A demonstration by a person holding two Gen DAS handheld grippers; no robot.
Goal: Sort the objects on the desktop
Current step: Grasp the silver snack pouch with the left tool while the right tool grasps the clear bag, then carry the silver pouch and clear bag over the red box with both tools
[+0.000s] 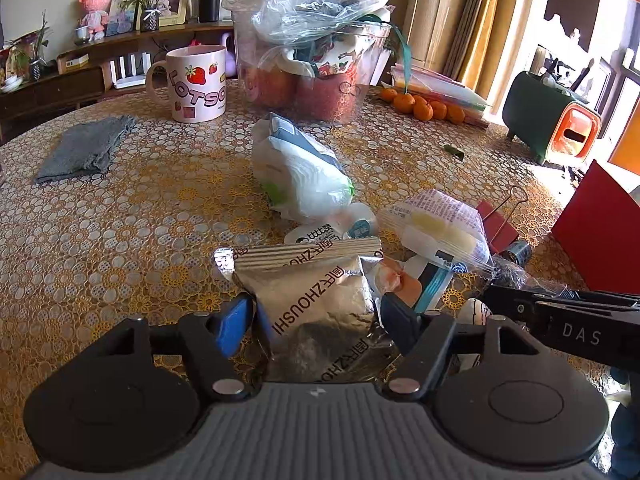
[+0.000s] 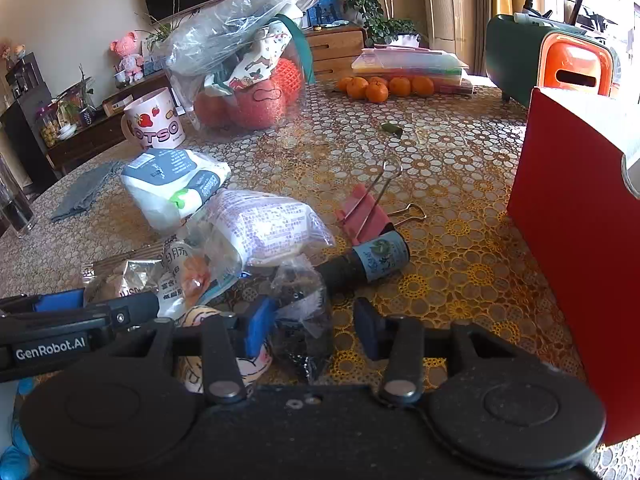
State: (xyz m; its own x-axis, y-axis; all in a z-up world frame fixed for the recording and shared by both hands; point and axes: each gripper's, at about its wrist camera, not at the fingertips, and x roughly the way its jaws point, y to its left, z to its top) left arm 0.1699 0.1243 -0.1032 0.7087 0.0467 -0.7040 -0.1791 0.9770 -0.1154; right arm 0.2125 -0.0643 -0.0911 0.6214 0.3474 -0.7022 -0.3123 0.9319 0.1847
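While pinching: left gripper (image 1: 316,314) on silver packet (image 1: 316,300) (both pads) | right gripper (image 2: 310,322) straddles crinkled bag (image 2: 302,308), half-wide.

Near the one pink strawberry-printed mug (image 1: 197,84) I count one folded grey cloth (image 1: 82,149), one clear plastic tub of red fruit (image 1: 310,80), about seven small orange tangerines (image 2: 378,87), and one pink metal binder clip (image 2: 362,216).

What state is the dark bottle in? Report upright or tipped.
Tipped. The dark bottle lies on its side on the tablecloth, beside the pink binder clip.
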